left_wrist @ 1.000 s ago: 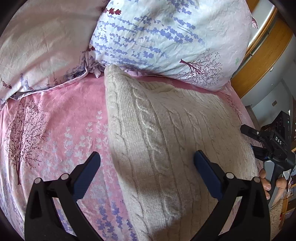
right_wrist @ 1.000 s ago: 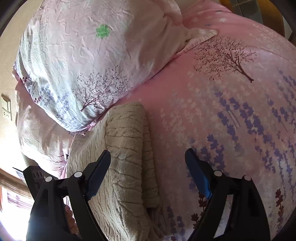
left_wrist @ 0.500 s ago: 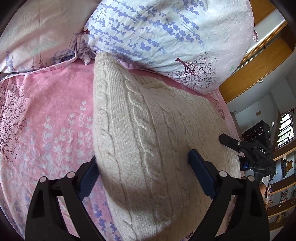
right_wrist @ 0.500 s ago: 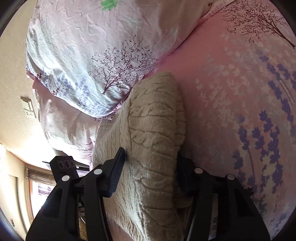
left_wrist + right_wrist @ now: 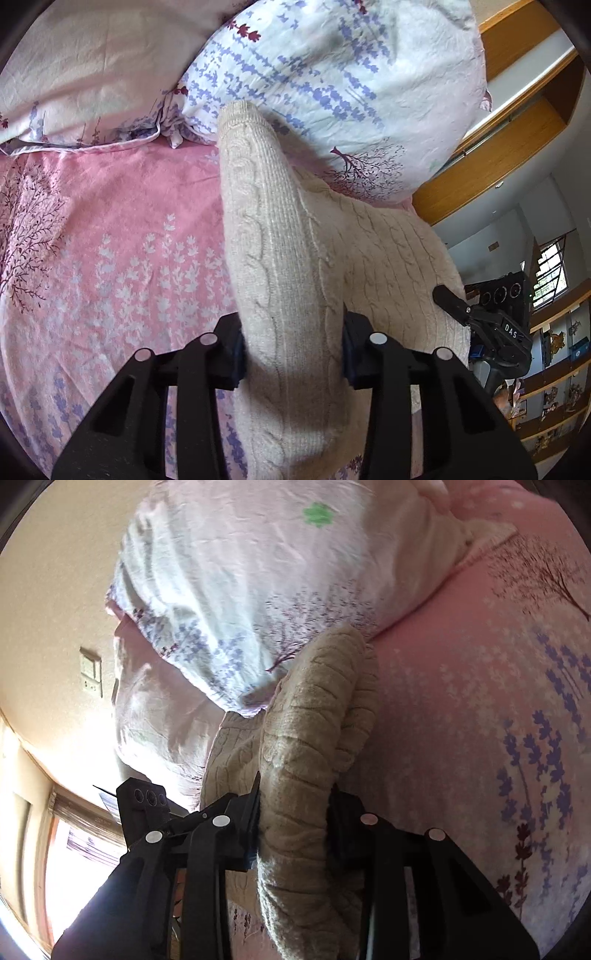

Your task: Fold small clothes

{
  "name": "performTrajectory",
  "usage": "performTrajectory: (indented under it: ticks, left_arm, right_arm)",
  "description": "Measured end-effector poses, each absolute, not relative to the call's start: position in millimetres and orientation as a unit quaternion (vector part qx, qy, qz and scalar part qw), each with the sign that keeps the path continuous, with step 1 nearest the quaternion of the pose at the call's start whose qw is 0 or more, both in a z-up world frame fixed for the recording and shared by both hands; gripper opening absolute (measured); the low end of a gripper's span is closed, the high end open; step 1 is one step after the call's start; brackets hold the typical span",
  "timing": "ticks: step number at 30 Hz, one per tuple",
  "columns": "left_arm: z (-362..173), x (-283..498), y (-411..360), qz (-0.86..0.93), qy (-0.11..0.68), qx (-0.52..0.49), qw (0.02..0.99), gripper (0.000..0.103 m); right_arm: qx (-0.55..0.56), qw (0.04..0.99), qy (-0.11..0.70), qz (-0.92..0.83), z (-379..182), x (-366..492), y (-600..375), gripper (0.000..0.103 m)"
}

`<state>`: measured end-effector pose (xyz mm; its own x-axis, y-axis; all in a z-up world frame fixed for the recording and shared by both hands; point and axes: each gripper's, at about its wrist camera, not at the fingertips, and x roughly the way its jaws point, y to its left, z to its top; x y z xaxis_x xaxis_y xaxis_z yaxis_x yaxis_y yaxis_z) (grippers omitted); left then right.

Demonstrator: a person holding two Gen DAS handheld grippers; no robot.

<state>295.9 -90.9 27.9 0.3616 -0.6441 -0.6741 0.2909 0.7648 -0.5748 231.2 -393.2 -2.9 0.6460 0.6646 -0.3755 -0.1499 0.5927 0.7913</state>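
Sweater (image 5: 280, 258) base behind fingers (image 5: 231, 354)

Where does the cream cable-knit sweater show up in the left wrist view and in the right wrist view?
Left wrist: the sweater fills the centre, a raised fold pinched in the left gripper, the rest spreading right.
Right wrist: the sweater runs up the centre from the right gripper, which is shut on a bunched fold.
Shared landmark: the lavender-print pillow just beyond the sweater's far end, on the pink bedsheet.

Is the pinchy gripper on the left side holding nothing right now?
No, the left gripper is shut on a bunched fold of the cream cable-knit sweater, lifting it off the pink bedsheet.
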Motion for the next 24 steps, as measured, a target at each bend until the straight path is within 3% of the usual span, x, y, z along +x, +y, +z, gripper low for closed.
performTrajectory:
  ticks: [6, 14, 19, 24]
  left_arm:
    - [41.6, 267.6, -31.4, -0.278, 0.475, -0.187, 0.814, 0.038]
    - [38.8, 269.4, 50.4, -0.206, 0.480, -0.197, 0.830, 0.039]
    - [0.6, 287.5, 73.0, -0.200, 0.503, -0.267, 0.797, 0.054]
    - [4.4, 285.8, 71.7, -0.194, 0.494, -0.253, 0.809, 0.057]
  right_arm:
    - [0.281, 0.860, 0.333, 0.265, 31.5, 223.3, -331.6, 0.031]
    - [0.238, 0.859, 0.363, 0.271, 10.8, 258.4, -258.6, 0.031]
    - [0.293, 0.833, 0.405, 0.237, -30.2, 282.7, -267.5, 0.031]
    - [0.257, 0.846, 0.409, 0.226, -21.5, 278.2, -264.5, 0.033]
